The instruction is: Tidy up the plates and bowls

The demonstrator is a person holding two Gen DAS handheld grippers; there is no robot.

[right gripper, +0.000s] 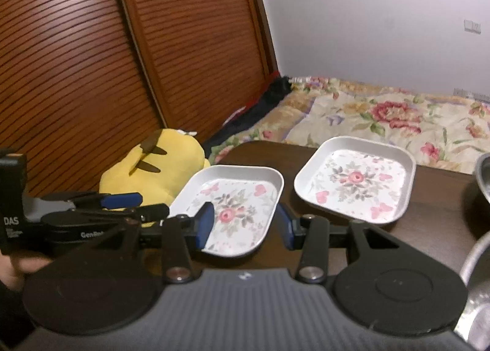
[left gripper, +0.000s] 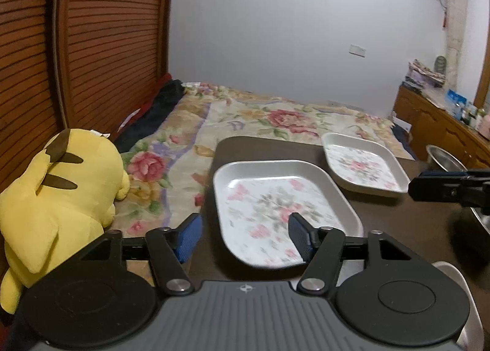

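Two square white plates with flower prints lie on a dark brown table (left gripper: pixel 407 228). The near plate (left gripper: pixel 275 207) (right gripper: pixel 239 207) sits just ahead of both grippers; the far plate (left gripper: pixel 361 167) (right gripper: pixel 355 179) lies behind it to the right. My left gripper (left gripper: pixel 245 237) is open, with the near plate's left rim between its blue pads. In the right wrist view it shows side-on (right gripper: pixel 122 199) at the plate's left. My right gripper (right gripper: pixel 245 225) is open too, its left pad in front of the plate. In the left wrist view only its black tip (left gripper: pixel 444 188) shows.
A metal bowl (left gripper: pixel 444 158) (right gripper: pixel 484 179) stands at the table's right, a second metal rim (right gripper: pixel 477 259) nearer. A yellow plush toy (left gripper: pixel 55 197) (right gripper: pixel 159 173) sits left of the table. Behind lie a flowered bed (left gripper: pixel 245 118) and slatted wooden doors (left gripper: pixel 92 44).
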